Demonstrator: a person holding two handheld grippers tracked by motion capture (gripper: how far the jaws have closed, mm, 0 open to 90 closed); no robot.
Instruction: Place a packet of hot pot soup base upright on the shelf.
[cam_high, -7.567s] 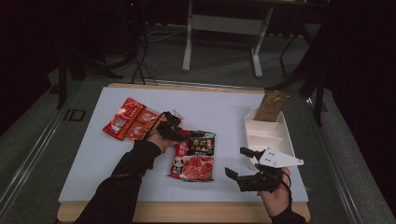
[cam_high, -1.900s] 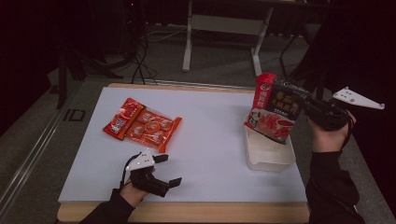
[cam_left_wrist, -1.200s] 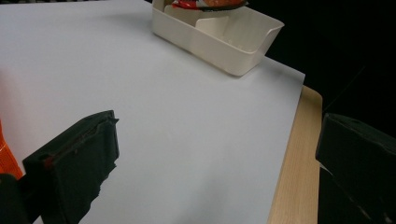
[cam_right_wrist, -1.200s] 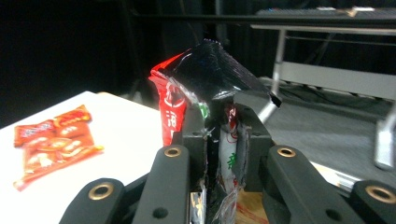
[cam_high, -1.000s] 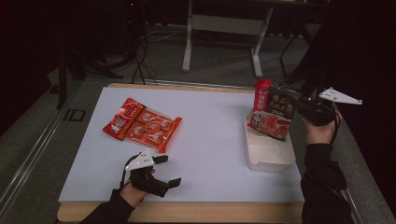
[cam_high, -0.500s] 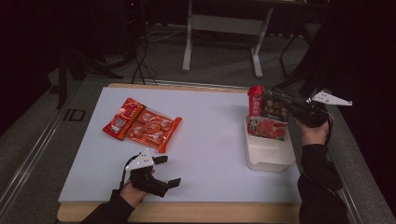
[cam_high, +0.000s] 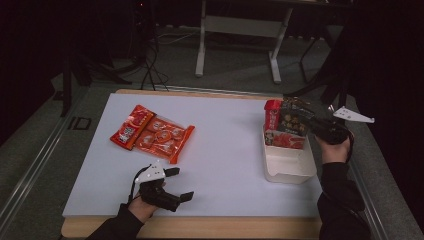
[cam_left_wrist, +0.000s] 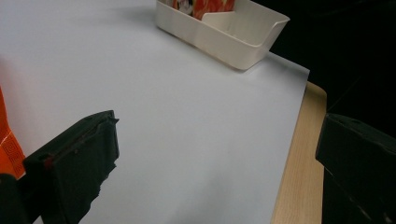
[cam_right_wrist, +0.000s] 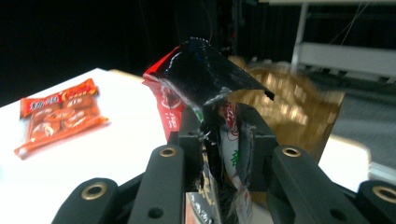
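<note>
The red-and-black snack packet, glossy and creased at its top edge, stands near upright with its lower end inside the far compartment of the white tray at the table's right edge, its upper part pinched between the right gripper jaws.

Dark room, grey floor, white table frame behind, black cables trailing on floor

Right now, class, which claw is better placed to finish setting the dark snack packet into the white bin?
The right claw: it is shut on the dark snack packet over the white bin. The left claw is open near the table's front edge.
</note>
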